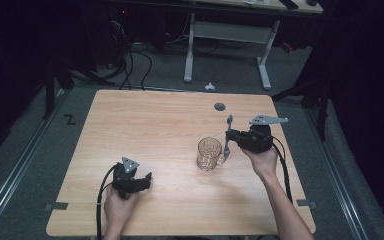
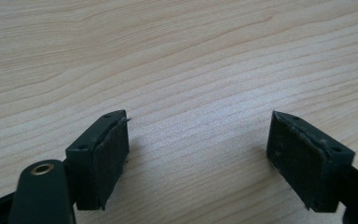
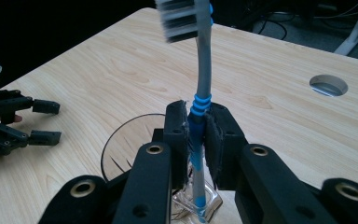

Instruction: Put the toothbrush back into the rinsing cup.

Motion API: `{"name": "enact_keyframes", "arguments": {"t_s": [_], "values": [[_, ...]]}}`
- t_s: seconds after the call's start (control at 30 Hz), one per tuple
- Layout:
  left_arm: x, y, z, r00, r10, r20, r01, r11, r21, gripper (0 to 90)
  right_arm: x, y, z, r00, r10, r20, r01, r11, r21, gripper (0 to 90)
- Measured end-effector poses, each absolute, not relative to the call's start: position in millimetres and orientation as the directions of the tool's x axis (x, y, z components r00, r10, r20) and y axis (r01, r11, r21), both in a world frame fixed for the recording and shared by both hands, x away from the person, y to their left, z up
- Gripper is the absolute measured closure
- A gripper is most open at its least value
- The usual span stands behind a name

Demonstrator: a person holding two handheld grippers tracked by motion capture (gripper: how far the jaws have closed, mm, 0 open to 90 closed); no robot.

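Overhead, one light wood-grain desk (image 1: 165,125) stands on grey carpet in a dark room, with a round cable hole (image 1: 219,106) near its far edge and a white-legged table (image 1: 228,30) beyond it. One clear glass mug (image 1: 209,154) stands on the desk, nearer the person than the hole. Just beside the mug, the right gripper (image 1: 228,136) has its fingers (image 3: 216,140) closed on one grey and blue toothbrush (image 3: 199,93), held upright with the bristles on top and its lower end by the mug's handle. Well apart from the mug, the left gripper (image 1: 149,178) sits low over bare wood, its two fingers (image 2: 106,156) spread wide with nothing between them.
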State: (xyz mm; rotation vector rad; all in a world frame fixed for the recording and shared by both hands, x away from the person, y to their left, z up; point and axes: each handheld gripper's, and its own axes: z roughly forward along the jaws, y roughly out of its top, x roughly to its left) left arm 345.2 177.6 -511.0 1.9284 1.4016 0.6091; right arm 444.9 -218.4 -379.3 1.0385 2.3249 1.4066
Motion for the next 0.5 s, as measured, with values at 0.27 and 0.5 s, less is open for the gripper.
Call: {"name": "enact_keyframes", "arguments": {"t_s": [0.27,0.5], "values": [[345.2,177.6,-511.0,0.314,0.949,-0.014,0.637,-0.200,0.744,21.5,442.6,-218.5,-380.7,-0.721,0.677,0.150,0.450,0.292,0.844,79.5],[345.2,177.6,-511.0,0.314,0.949,-0.014,0.638,-0.200,0.744,21.5,441.6,-220.2,-386.6,-0.717,0.680,0.154,0.457,0.292,0.841,79.5]]}}
